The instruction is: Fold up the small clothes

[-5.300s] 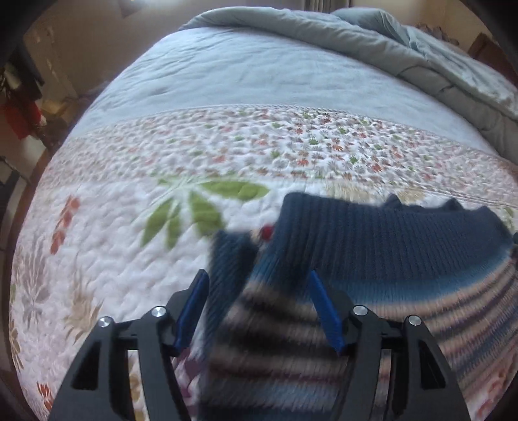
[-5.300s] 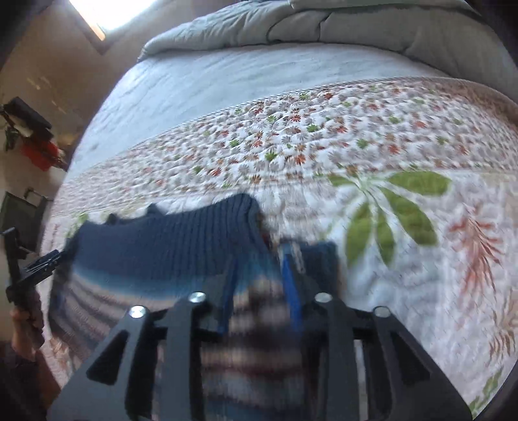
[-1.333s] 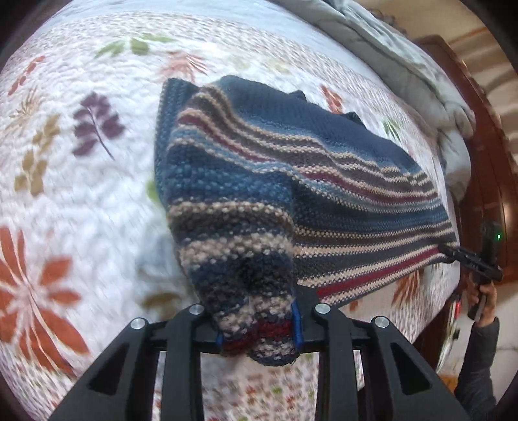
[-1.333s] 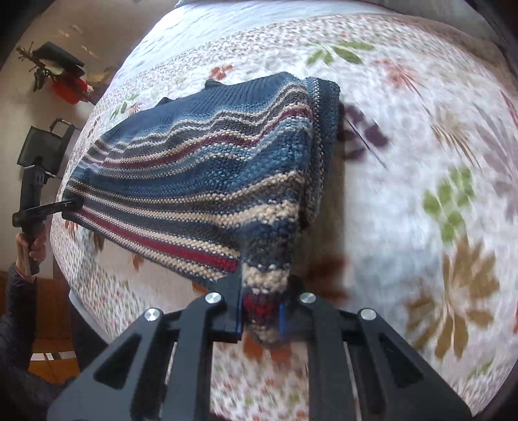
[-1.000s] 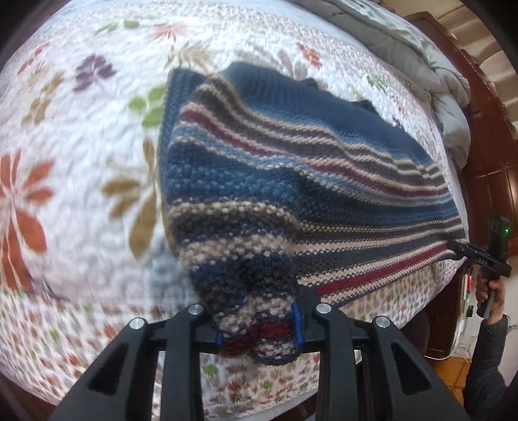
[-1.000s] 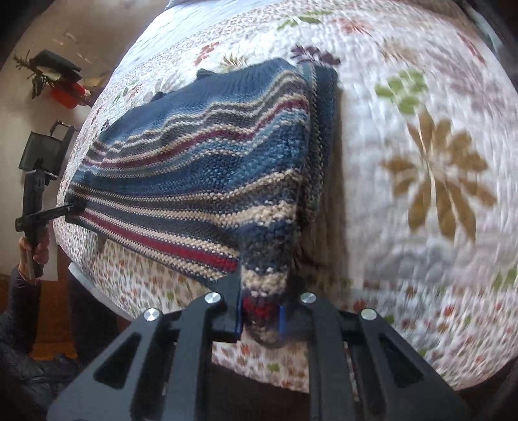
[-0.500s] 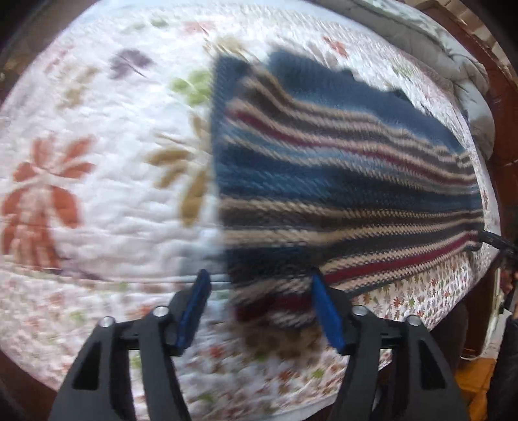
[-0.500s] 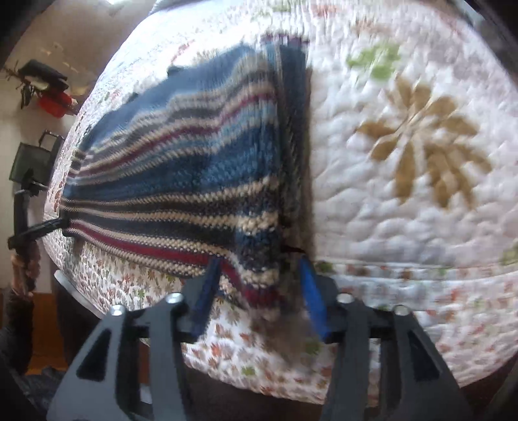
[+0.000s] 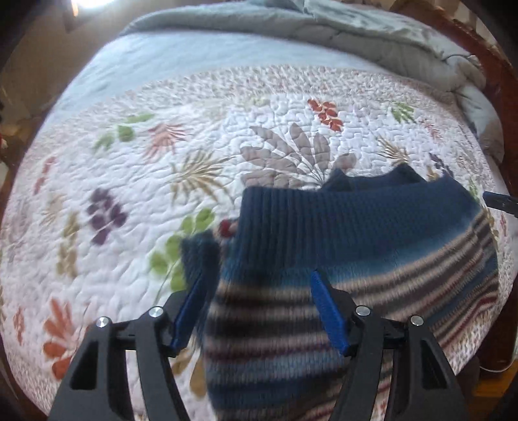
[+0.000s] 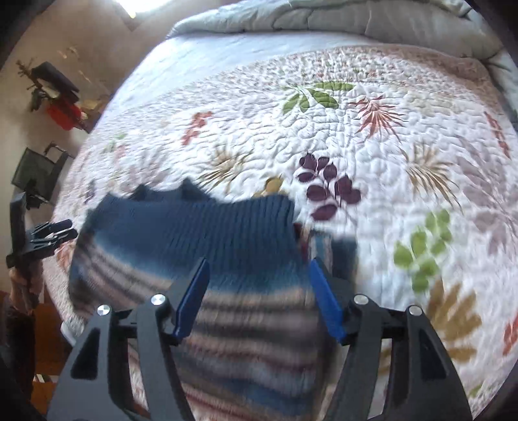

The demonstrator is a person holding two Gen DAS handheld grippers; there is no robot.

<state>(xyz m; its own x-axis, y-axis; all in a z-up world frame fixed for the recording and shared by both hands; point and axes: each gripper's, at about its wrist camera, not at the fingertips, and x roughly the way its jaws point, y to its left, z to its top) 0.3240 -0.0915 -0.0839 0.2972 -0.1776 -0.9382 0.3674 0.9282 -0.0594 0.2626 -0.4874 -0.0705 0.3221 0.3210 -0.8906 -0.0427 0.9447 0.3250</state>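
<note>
A knitted sweater (image 9: 356, 233), dark blue at its far edge and striped nearer me, lies on the flowered quilt (image 9: 194, 145). My left gripper (image 9: 257, 278) hovers open over its left end, blue pads well apart and pressing on nothing. A blurred dark blue fold (image 9: 200, 252) sticks out by the left pad. In the right wrist view the sweater (image 10: 210, 233) fills the lower left. My right gripper (image 10: 258, 264) is above its right end, jaws opening, the knit under them and not pinched. Each gripper shows at the other view's edge (image 9: 501, 204) (image 10: 48, 233).
The quilt (image 10: 388, 145) spreads far beyond the sweater. A grey duvet (image 9: 356, 29) is bunched along the bed's far side. A dark wooden bed frame (image 9: 495, 64) curves at the right. Left of the bed stand a black rack (image 10: 35, 171) and a red object (image 10: 61, 113).
Both grippers were shut on the sweater's striped edge a second ago and have let go. Their jaws now stand wide, and both have moved over the sweater, which lies on the quilt.
</note>
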